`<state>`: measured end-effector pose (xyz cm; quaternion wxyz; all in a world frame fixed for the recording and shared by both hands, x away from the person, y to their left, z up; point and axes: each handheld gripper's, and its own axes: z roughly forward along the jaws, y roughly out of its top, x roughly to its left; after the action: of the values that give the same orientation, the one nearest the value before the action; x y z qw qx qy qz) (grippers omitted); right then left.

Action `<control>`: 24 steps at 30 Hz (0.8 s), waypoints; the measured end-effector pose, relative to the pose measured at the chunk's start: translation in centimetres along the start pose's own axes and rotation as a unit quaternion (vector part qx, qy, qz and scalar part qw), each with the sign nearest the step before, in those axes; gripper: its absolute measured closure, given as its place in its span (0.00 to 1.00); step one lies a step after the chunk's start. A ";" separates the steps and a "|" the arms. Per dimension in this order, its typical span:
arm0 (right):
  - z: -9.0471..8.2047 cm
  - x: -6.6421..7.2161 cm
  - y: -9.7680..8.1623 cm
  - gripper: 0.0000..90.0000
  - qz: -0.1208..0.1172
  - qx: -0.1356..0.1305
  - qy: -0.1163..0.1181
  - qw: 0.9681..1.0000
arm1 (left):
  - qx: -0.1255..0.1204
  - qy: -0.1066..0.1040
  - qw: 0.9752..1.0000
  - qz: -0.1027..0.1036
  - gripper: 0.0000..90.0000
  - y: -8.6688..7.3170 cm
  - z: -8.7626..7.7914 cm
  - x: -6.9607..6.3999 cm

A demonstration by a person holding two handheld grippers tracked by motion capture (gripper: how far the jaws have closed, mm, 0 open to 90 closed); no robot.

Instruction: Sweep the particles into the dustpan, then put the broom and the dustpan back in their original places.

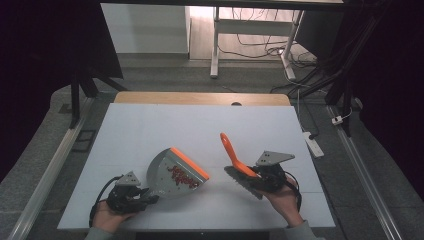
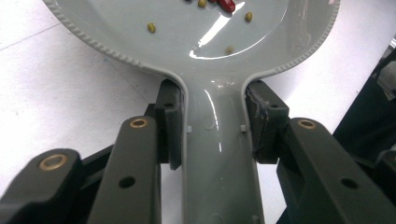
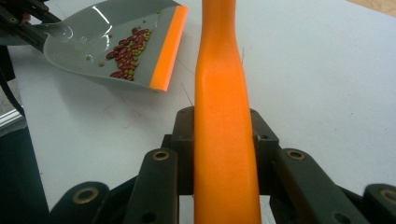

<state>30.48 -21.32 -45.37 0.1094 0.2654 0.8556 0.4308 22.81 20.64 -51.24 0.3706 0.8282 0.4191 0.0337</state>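
Note:
A grey dustpan point(image 1: 175, 176) with an orange front lip rests on the white table point(image 1: 150, 130), holding a small heap of red and green beans point(image 1: 184, 177). My left gripper point(image 1: 131, 196) is shut on the dustpan's handle point(image 2: 219, 154), both pads pressed against its sides. In the right gripper view the dustpan point(image 3: 112, 42) lies at the upper left with the beans point(image 3: 127, 55) near its lip. My right gripper point(image 1: 267, 177) is shut on an orange hand brush point(image 1: 235, 157), whose handle point(image 3: 224, 116) runs up between the jaws; its dark bristles point(image 1: 242, 181) hang toward the table.
The table's wooden far edge point(image 1: 200, 98) runs beyond the white top. Beyond the table stand a desk frame point(image 1: 215, 45) and cables point(image 1: 260, 47) on the floor. A power strip point(image 1: 312, 142) lies off the right edge. Dark stands flank both sides.

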 end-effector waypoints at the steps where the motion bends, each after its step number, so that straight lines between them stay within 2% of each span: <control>1: -0.1 0.0 0.0 0.79 0.000 -0.001 0.000 1.000 | -0.001 0.003 1.000 0.000 0.69 0.0 -0.1 0.0; 15: -0.4 -0.5 -0.4 0.79 0.007 0.006 0.002 1.000 | -0.015 0.019 0.999 -0.028 0.69 -0.2 -0.5 0.5; 24: -0.8 -0.7 -0.5 0.79 0.014 0.011 0.001 1.000 | -0.026 0.037 0.998 -0.049 0.69 -0.5 -0.8 0.8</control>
<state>30.54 -22.50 -45.28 0.0998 0.2783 0.8567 0.4227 22.71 21.86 -51.17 0.3779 0.7950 0.4711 0.0572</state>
